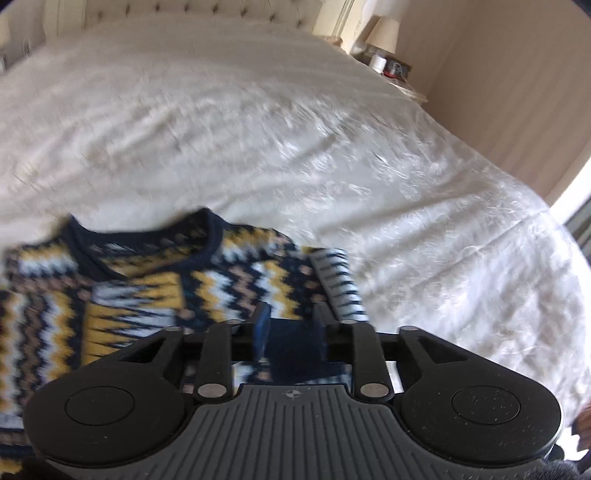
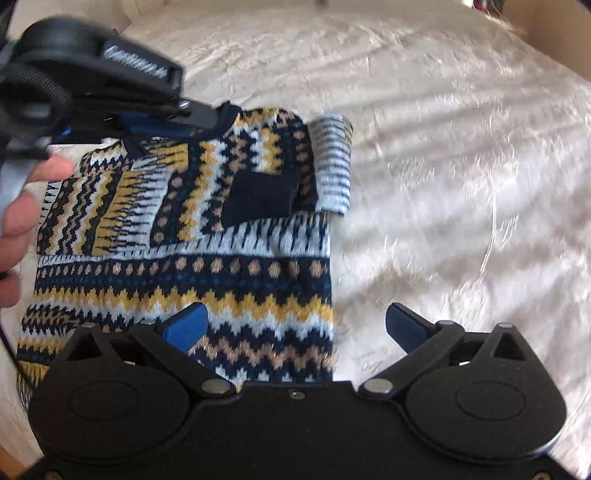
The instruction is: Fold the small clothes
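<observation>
A small knitted sweater (image 2: 192, 236) with navy, yellow, tan and pale blue zigzag bands lies on the white bedspread (image 2: 461, 166). Both sleeves are folded over its chest, and a navy cuff (image 2: 258, 199) lies on top. My right gripper (image 2: 295, 325) is open just above the sweater's lower right hem, one blue finger (image 2: 186, 326) over the knit and the other over the bedspread. My left gripper (image 1: 291, 325) hovers over the sweater (image 1: 147, 280) near the navy cuff, jaws partly open. It also shows in the right wrist view (image 2: 155, 123), up by the collar.
The bed's white patterned cover (image 1: 332, 147) stretches far back to a tufted headboard (image 1: 184, 11). A nightstand with a lamp (image 1: 384, 35) and small items stands at the back right beside a beige wall. The person's hand (image 2: 18, 221) shows at the left edge.
</observation>
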The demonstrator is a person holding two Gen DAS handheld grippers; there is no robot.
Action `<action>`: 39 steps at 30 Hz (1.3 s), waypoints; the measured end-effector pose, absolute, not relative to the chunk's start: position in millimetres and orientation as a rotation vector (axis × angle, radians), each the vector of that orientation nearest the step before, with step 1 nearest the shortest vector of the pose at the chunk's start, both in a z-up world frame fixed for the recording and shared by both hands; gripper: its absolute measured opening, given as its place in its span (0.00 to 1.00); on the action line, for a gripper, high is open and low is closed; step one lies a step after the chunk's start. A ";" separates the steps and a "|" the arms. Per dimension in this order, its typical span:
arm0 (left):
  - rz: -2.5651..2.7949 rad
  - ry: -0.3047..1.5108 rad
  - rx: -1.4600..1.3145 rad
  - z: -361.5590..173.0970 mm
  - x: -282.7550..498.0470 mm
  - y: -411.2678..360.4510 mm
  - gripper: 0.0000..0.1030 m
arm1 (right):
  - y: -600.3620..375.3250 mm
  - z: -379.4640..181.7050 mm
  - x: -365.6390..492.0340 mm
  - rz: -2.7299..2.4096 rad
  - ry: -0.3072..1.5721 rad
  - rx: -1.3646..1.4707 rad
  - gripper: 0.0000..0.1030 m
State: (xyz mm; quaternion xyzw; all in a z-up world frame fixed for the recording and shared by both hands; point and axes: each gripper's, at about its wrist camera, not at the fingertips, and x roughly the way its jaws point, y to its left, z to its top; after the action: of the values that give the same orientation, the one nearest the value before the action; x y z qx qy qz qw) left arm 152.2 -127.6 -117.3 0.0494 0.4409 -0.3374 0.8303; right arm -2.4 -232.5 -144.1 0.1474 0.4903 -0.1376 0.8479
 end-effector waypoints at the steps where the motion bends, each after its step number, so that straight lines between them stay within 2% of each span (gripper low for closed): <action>1: -0.705 0.921 0.125 -113.7 150.4 -121.5 0.28 | -233.2 -141.7 -0.4 -0.291 1.022 0.300 0.99; 5: -0.602 0.884 0.204 -107.5 149.7 -85.9 0.29 | -232.9 -132.0 12.6 -0.329 0.977 0.242 0.99; 9: -0.474 0.941 0.185 -122.4 156.5 -31.5 0.29 | -235.1 -131.3 35.5 -0.329 0.982 0.240 0.98; 12: -0.369 1.024 0.160 -145.2 163.1 6.2 0.29 | -239.4 -136.2 53.5 -0.266 0.988 0.299 0.77; 14: -0.317 1.072 0.143 -161.7 165.6 26.9 0.29 | -242.2 -142.1 66.3 -0.244 1.000 0.335 0.71; 20: -0.261 1.203 0.134 -212.9 170.0 58.9 0.31 | -254.3 -159.3 96.1 -0.268 1.019 0.367 0.72; 28: -0.323 1.113 0.136 -227.1 159.2 65.1 0.35 | -271.7 -180.8 121.0 -0.263 1.075 0.377 0.70; 31: -0.334 1.096 0.113 -227.7 156.2 69.3 0.38 | -276.7 -187.1 126.1 -0.226 1.091 0.429 0.56; 33: -0.342 1.093 0.111 -228.5 156.2 68.6 0.41 | -278.3 -191.0 128.1 -0.216 1.103 0.456 0.56; 35: -0.352 1.095 0.109 -229.6 157.0 66.7 0.46 | -280.3 -194.5 128.5 -0.216 1.109 0.484 0.51; 37: -0.365 1.097 0.107 -229.9 157.0 65.4 0.53 | -282.4 -195.8 127.0 -0.218 1.102 0.515 0.29; 39: -0.381 1.101 0.109 -230.8 157.4 62.8 0.60 | -284.3 -194.8 126.3 -0.231 1.096 0.531 0.22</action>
State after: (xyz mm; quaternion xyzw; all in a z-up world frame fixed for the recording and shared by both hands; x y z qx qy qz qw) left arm 157.4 62.8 -230.8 0.0514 0.5195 -0.1799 0.8337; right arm 126.3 -284.3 -194.8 0.2490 0.5137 -0.1081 0.8139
